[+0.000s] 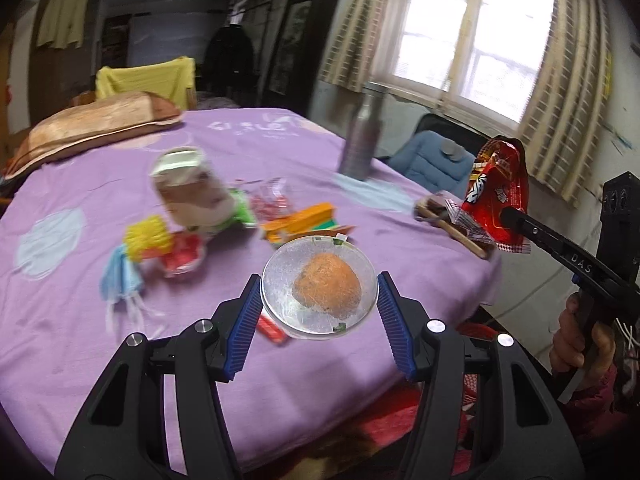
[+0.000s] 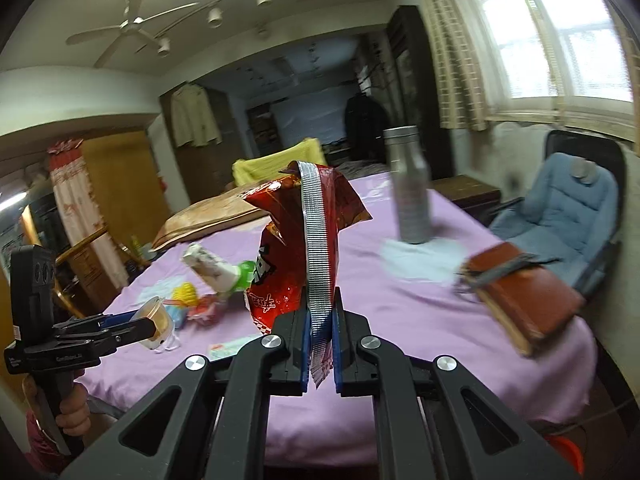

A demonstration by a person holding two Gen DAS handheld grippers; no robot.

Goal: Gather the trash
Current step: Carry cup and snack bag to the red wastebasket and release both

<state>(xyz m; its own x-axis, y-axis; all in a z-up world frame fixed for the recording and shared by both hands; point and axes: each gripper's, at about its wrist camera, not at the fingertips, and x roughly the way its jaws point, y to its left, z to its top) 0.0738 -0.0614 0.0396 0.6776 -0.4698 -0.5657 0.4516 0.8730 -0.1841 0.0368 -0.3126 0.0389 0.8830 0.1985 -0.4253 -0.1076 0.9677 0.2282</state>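
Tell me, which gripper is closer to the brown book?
The right. The right gripper, clamping a red snack bag, is next to the brown book. The left gripper, holding a clear cup, is farther along the bed.

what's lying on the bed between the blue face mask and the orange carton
In the left wrist view, between the blue face mask and the orange carton lie a yellow corn-like piece, a red wrapper and a tipped white cup.

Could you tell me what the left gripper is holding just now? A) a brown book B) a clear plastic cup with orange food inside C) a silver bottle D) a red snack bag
B: the left gripper has its jaws closed on the clear plastic cup, orange food visible inside.
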